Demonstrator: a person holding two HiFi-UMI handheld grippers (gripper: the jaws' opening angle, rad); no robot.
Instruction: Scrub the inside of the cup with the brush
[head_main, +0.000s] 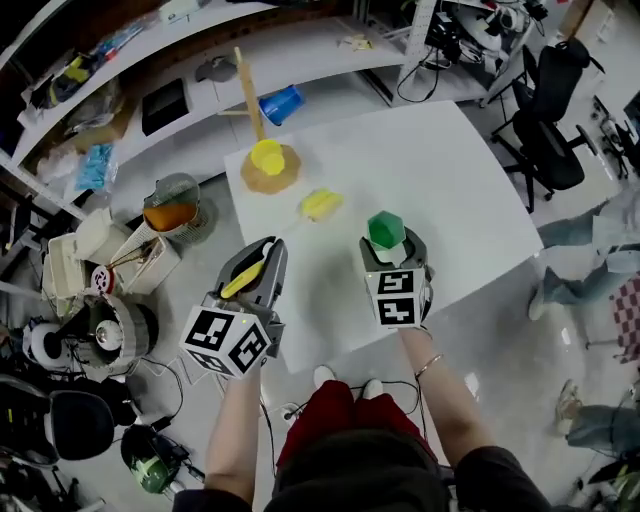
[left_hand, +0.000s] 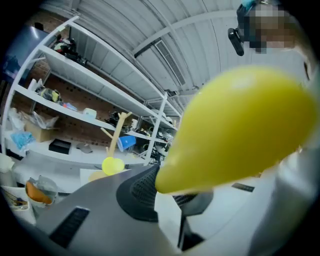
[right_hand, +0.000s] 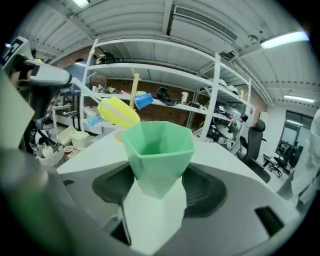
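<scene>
Right claw (head_main: 392, 252) clamps the green cup (head_main: 385, 230) upright, mouth exposed for access. Left claw (head_main: 258, 268) grips the brush (head_main: 321, 204) handle, head forward, not yet inside cup.

Desk (head_main: 450, 190), white, inspected from my position at its near edge. One item stands directly on it: a wooden cup rack (head_main: 270, 184), round base, far left corner. The rack carries a yellow cup (head_main: 267, 155) and a blue cup (head_main: 281, 103).
</scene>
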